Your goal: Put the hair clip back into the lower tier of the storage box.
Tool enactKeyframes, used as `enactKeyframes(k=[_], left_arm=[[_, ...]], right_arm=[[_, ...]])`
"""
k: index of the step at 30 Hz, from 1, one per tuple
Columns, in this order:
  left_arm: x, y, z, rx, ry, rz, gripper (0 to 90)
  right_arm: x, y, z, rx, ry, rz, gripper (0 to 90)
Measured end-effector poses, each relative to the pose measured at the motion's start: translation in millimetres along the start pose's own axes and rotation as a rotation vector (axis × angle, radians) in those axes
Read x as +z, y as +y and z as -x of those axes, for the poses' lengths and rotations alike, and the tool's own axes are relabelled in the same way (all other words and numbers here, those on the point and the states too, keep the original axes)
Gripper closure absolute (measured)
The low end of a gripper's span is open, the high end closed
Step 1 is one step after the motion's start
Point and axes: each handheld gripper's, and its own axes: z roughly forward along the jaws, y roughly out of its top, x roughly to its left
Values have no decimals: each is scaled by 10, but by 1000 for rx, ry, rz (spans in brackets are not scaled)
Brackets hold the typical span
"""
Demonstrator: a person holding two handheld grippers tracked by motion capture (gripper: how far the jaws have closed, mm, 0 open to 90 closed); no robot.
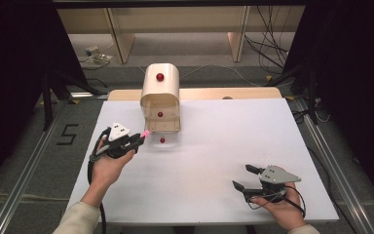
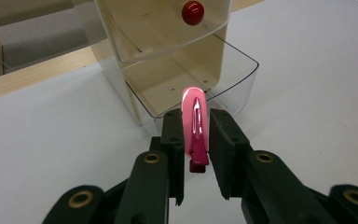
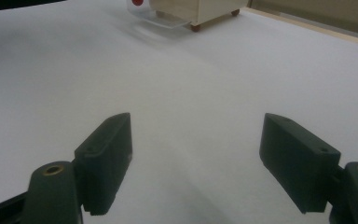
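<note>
My right tool (image 1: 246, 178) rests low on the white table (image 1: 214, 161) close to me, well apart from the work, its jaws spread wide with nothing between them. I judge it is parked there to stay out of the way. Along its jaws I see bare table, with the cabinet's foot far ahead.

My left tool (image 2: 193, 140) is clenched on a pink hair clip (image 2: 196, 123). The clip stands upright between the pads, its dark red hinged end hanging just below them and its rounded pink tip rising above. Held by the lower half like this, the free tip leads, which I think suits dropping it in tip first. In the high view the left tool (image 1: 141, 138) sits beside the cabinet's lower left corner with the clip (image 1: 145, 133) pointing toward it.

Just beyond the clip's tip is the bottom drawer (image 2: 233, 70), clear plastic, pulled out toward me so its open top is reachable. The clip is near its front rim, not yet over it as far as I can tell.

Farther on stands the small cream drawer cabinet (image 1: 160, 85), its upper drawers closed, each with a red knob (image 2: 193, 12).
</note>
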Motion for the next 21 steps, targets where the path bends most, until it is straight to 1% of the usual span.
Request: enactKeyframes(k=[9, 18, 21], left_arm=[[22, 45, -17, -16, -9, -14, 759], [76, 118, -11, -11, -7, -19, 760], [99, 147, -9, -3, -8, -29, 759]], right_arm=[[9, -2, -1, 2, 1, -1, 264], [9, -2, 5, -2, 2, 3, 264], [8, -2, 0, 2, 1, -1, 264]])
